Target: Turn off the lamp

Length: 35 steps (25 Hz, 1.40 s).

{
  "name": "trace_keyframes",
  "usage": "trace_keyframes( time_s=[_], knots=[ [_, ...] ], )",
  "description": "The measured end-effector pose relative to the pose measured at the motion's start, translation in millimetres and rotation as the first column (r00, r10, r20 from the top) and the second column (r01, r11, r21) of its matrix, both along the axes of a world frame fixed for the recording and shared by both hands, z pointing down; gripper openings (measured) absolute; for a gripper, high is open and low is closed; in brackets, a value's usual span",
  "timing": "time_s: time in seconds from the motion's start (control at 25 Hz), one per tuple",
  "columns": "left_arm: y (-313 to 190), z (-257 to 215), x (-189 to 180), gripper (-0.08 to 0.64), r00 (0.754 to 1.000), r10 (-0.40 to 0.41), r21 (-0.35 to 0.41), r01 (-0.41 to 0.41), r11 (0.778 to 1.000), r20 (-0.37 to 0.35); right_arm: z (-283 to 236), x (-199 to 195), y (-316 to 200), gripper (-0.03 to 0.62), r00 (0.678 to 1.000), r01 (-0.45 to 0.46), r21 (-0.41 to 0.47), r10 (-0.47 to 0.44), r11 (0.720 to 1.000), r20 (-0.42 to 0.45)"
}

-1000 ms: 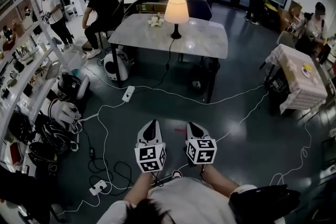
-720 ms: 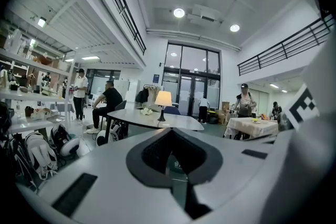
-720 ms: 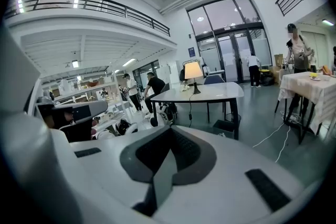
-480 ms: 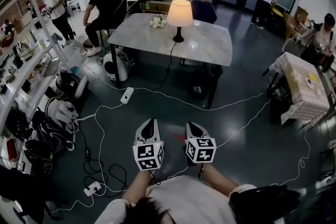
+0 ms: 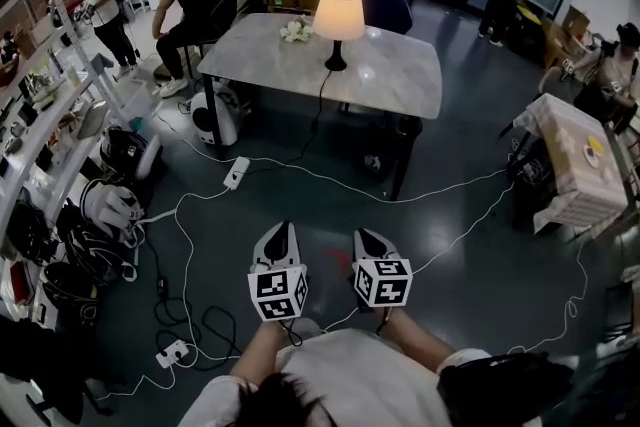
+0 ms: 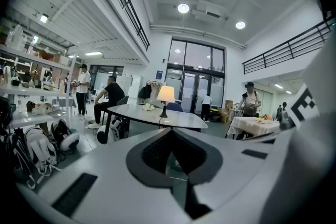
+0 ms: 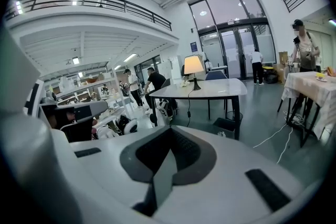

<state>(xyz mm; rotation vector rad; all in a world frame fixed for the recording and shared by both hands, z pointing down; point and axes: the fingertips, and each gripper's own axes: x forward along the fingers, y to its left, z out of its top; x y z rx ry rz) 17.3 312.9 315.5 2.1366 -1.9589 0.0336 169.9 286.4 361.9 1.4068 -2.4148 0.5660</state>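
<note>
The lamp point(image 5: 338, 13) stands lit, with a cream shade on a black base, on the grey table point(image 5: 400, 80) across the room. Its black cord point(image 5: 313, 130) hangs off the table's front edge to the floor. Both grippers are held low in front of me, far short of the table. My left gripper point(image 5: 282, 231) is shut and empty, and my right gripper point(image 5: 362, 237) beside it looks shut and empty too. In the left gripper view the lamp point(image 6: 166, 94) shows above the closed jaws, and in the right gripper view the lamp point(image 7: 193, 65) stands on the table point(image 7: 220, 89).
White cables point(image 5: 450, 195) and a power strip point(image 5: 236, 172) cross the dark floor between me and the table. Shelves point(image 5: 40, 115) and bags point(image 5: 110, 205) line the left. A cloth-covered table point(image 5: 575, 155) stands at the right. A person point(image 5: 190, 0) sits at the table's far left.
The table and lamp have come slightly nearer and the floor cables have slid toward me in the head view. Both grippers have stayed side by side and shut.
</note>
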Motion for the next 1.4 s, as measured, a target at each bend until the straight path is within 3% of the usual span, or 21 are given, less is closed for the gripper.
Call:
trace_keyframes(
  time_s=[0.48, 0.72, 1.12, 1.4],
  knots=[
    [-32.7, 7.4, 0.7, 0.006, 0.999, 0.026, -0.011, -0.026, 1.0, 0.019, 16.8, 10.8, -26.2, -0.002, 0.999, -0.049, -0.039, 0.049, 0.998, -0.002],
    [-78.0, 26.8, -17.4, 0.006, 1.0, 0.02, -0.039, -0.019, 0.999, 0.022, 23.5, -1.3, -68.0, -0.002, 0.998, -0.065, -0.044, 0.066, 0.997, 0.01],
    [-165.9, 10.7, -30.4, 0.006, 0.997, 0.07, -0.026, -0.069, 0.997, 0.035, 12.5, -16.5, -144.3, -0.002, 0.995, -0.096, -0.044, 0.096, 0.994, 0.012],
    [-207.0, 22.2, -42.8, 0.006, 0.996, 0.084, -0.056, -0.084, 0.995, -0.004, 15.5, -33.5, -178.9, -0.002, 0.994, -0.105, -0.051, 0.105, 0.993, 0.003]
  ],
)
